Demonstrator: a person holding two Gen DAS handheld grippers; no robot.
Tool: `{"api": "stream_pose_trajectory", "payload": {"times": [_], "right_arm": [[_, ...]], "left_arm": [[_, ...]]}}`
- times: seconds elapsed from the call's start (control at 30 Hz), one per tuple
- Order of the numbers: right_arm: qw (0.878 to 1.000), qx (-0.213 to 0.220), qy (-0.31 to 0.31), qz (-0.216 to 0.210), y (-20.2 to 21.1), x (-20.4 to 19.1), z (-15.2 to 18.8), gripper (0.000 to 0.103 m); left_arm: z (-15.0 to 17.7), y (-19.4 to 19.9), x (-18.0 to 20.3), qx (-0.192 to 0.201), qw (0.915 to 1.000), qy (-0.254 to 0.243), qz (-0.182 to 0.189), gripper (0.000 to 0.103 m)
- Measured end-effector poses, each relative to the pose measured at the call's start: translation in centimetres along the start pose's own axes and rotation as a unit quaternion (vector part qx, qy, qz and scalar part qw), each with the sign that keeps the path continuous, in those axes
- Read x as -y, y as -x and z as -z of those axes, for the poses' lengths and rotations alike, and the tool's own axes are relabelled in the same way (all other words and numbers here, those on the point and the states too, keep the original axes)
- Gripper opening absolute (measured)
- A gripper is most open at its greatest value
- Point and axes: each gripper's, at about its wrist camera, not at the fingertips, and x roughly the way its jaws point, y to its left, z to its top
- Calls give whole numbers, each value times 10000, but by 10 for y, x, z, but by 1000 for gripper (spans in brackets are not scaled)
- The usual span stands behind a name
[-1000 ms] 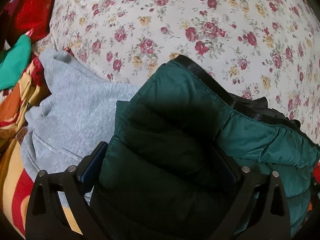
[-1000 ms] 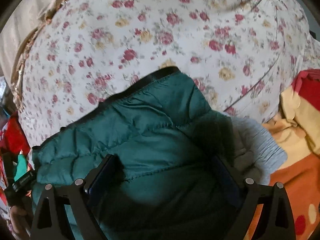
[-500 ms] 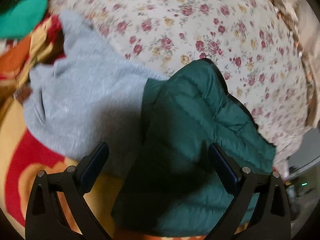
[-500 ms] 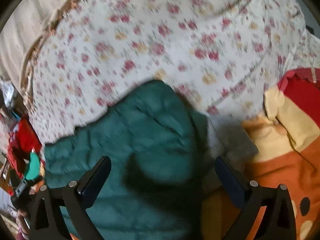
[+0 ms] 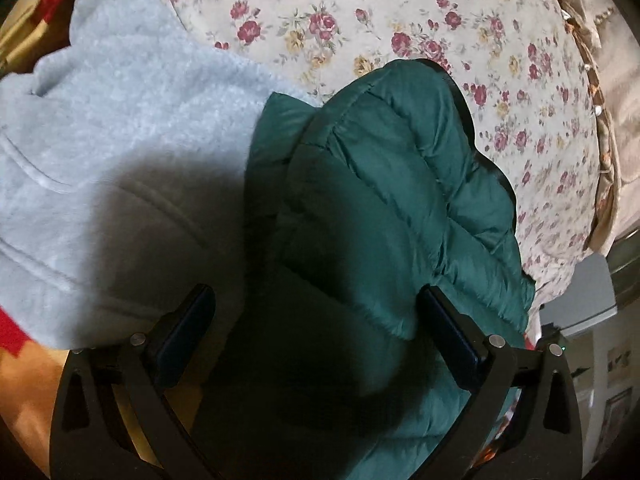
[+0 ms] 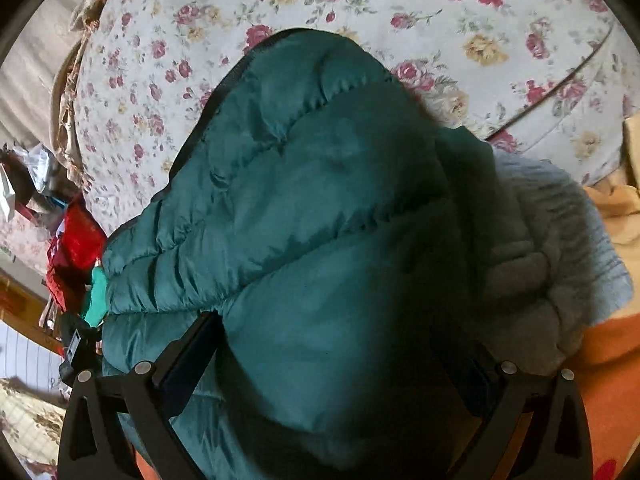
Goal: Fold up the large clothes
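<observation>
A lived-in home bedroom.
A bed spread with a rose-print quilt [image 5: 400,12] edged by a ruffled trim [image 5: 600,128], an orange patterned blanket [image 6: 608,380], a grey sweatshirt [image 5: 120,120] and a green puffer jacket [image 6: 300,220] lying on it, household clutter [image 6: 68,248] beside the bed, framed pictures [image 5: 618,384] on a wall.

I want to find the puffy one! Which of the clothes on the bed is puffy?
The dark green jacket: it has stitched, padded sections, while the grey sweatshirt beside it is flat and fuzzy.

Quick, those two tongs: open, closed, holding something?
Left tongs: open over the green puffer jacket, holding nothing.
Right tongs: just opened wide, jacket between them, not gripped.
</observation>
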Motion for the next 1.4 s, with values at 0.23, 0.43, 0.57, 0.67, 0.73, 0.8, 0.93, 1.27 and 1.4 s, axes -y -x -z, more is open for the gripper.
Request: {"api": "stream_pose_trajectory", "payload": {"times": [0.23,0.43,0.57,0.67,0.73,0.8,0.93,1.27,1.4], "right_arm": [[9994,263,226,42,18,-17,12,62],[9966,627,439,-289,58,-53,23,38],[9943,650,566,-621,88,-76,39,38],[9943,492,592,-734,107,-85,60,37],[9943,355,446,-901,120,-83,76,37],[9934,224,328,-1073,131,-78,97,37],[9954,-48,225,-930,126,-71,130,46],[9933,137,368,1085,104,-75,148,85],[9877,677,548,1301,141,-97,156,85]], "left_arm": [[9,-3,18,-71,9994,-177,293,68],[18,38,36,55,9983,-448,357,40],[36,75,52,5,9966,-716,415,38],[56,110,55,-104,9950,-836,546,37],[70,131,55,-154,9941,-892,595,37],[87,147,48,-232,9943,-891,539,37],[116,148,17,-532,9958,-705,-259,48],[130,158,23,142,9847,-903,-1482,90],[144,183,40,561,9792,-1144,-1578,90]]}}
